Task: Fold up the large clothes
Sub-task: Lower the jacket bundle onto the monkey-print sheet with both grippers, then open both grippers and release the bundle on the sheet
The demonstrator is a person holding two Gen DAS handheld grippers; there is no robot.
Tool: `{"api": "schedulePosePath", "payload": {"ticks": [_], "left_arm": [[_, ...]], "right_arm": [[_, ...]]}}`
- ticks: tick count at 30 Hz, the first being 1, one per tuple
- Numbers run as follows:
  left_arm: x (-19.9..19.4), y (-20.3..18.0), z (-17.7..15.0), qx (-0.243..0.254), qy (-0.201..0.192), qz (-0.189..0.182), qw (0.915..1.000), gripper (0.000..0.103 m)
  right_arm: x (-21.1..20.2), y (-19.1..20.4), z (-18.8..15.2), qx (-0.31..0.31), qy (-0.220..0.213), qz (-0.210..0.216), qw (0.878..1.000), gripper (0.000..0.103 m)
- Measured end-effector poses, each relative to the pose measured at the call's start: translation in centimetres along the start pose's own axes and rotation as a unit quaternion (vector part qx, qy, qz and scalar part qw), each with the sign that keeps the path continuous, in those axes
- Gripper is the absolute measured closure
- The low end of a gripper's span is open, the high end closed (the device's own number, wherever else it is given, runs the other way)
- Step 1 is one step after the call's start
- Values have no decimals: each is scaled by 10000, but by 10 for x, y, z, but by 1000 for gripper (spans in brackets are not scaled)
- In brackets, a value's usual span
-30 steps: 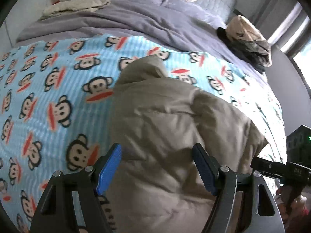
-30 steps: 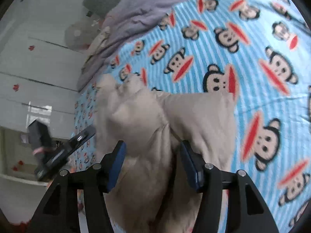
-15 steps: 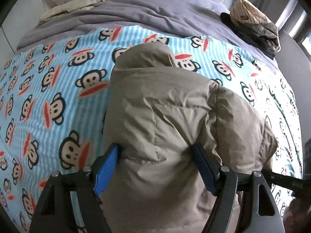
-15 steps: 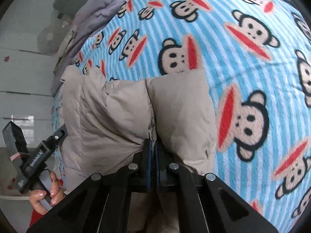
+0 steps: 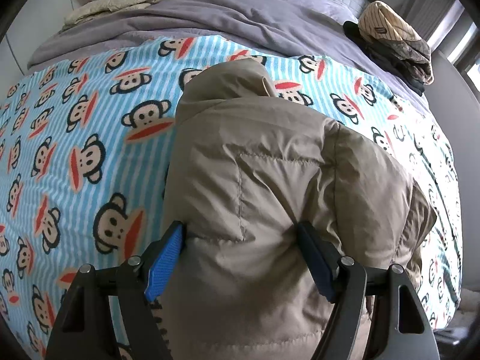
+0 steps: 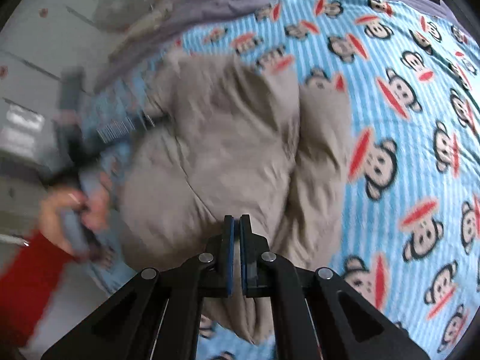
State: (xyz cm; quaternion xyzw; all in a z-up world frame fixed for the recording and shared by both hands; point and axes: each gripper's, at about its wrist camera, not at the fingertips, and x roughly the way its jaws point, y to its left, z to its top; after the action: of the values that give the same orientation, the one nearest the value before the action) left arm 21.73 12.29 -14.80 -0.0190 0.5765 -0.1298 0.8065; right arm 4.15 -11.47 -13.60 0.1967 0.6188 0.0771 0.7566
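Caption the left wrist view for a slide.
Left gripper straddles a beige jacket on a monkey-print blanket.

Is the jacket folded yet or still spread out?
Partly folded. The jacket lies bunched into a narrow bundle on the monkey blanket, one side doubled over the body, hood still sticking out at the far end.

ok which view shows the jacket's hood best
The left wrist view: the hood sits sharp and unobstructed at the far end of the tan jacket, resting on the monkey blanket. The right wrist view is motion-blurred; the jacket shows there, but its hood cannot be made out.
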Motion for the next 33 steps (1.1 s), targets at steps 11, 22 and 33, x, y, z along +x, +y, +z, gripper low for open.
{"api": "schedulePosePath", "payload": {"ticks": [11,22,33], "left_arm": [[-56,9,-39,254,-126,-34,9996,26],[-48,20,-131,243,314,215,9990,24],[-56,21,-127,165,418,277,9986,24]], "right_arm": [[29,-25,-28,450,291,-248,9983,100],[60,-18,-38,324,488,-606,9964,101],[17,-4,-54,464,377,-571,9966,99]]}}
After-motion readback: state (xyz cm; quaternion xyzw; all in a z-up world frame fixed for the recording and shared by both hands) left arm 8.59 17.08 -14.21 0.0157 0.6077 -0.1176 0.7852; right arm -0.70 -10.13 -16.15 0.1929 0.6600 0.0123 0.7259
